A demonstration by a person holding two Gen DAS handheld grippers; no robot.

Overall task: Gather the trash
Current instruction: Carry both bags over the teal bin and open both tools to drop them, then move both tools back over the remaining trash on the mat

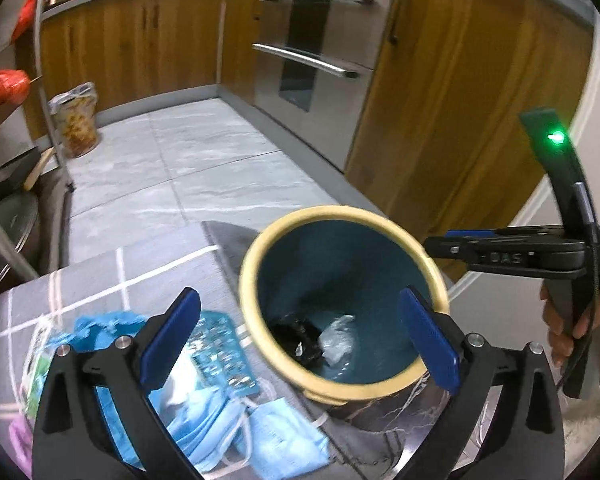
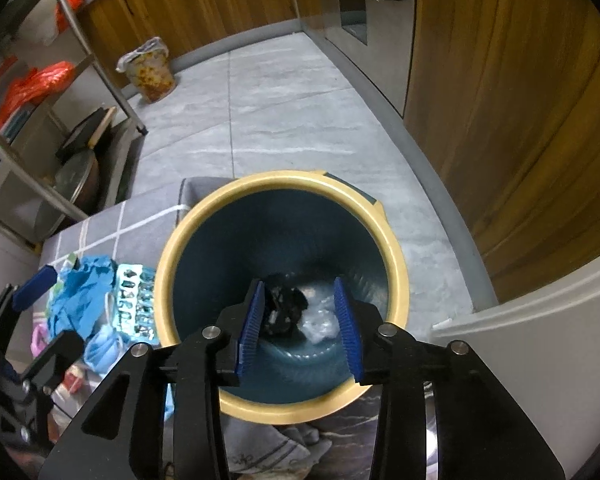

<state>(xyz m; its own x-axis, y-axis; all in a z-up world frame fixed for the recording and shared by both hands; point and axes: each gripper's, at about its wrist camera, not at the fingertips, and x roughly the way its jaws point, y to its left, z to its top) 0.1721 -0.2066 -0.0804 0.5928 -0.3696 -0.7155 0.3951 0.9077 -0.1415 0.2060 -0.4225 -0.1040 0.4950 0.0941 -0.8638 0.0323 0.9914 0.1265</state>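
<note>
A dark teal bin with a cream rim (image 1: 260,248) (image 2: 400,264) stands at the edge of a grey checked cloth. At its bottom lie a black crumpled piece (image 1: 300,334) (image 2: 282,304) and a clear plastic piece (image 1: 338,338) (image 2: 320,326). My right gripper (image 2: 298,326) hangs open and empty over the bin mouth; it shows from the side in the left wrist view (image 1: 452,249). My left gripper (image 1: 300,338) is open and empty, straddling the bin's near-left rim. Blue face masks (image 1: 260,428) (image 2: 100,350), a blue glove (image 1: 100,326) (image 2: 84,292) and a blister pack (image 1: 220,348) (image 2: 136,304) lie on the cloth to the left.
Wooden cabinets (image 1: 460,92) and a steel oven (image 1: 312,52) stand behind on the right. A grey tiled floor (image 1: 172,160) lies beyond. A patterned lined bin (image 1: 76,124) (image 2: 150,72) stands at the back left by a metal rack (image 2: 40,128) holding red bags.
</note>
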